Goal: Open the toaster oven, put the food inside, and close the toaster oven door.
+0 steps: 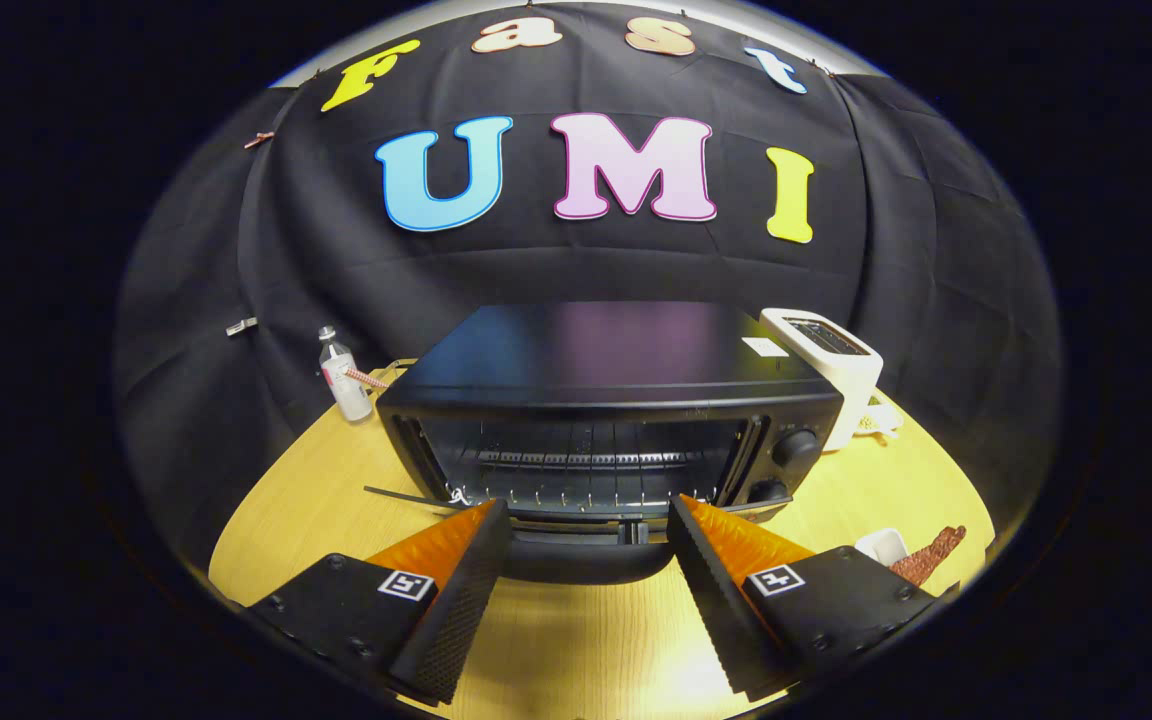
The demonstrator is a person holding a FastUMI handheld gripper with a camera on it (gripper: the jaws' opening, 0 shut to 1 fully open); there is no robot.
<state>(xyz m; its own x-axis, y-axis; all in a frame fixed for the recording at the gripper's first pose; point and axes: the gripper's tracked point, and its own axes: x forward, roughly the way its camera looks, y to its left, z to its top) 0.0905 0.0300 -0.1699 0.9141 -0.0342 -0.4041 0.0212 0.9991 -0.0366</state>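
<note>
Black cloth wall point(186, 400) behind a glossy, brightly lit wooden table point(306, 500).

Staged recording booth, not a real kitchen: black cloth wall point(236, 260) draped behind a light wooden tabletop point(576, 640). Kitchen props set out on it: black toaster oven point(596, 400), white pop-up toaster point(831, 365), small bottle point(344, 378).

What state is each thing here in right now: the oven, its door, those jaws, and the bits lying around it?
Toaster oven: upright on the table, wire rack inside bare.
Oven door: dropped open, lying flat between the jaws.
Gripper: jaws open, holding nothing, one each side of the door.
Bottle: upright beside the oven, capped.
White toaster: upright beside the oven on the other side, slot empty.
Food: on the table, not yet inside.
</note>
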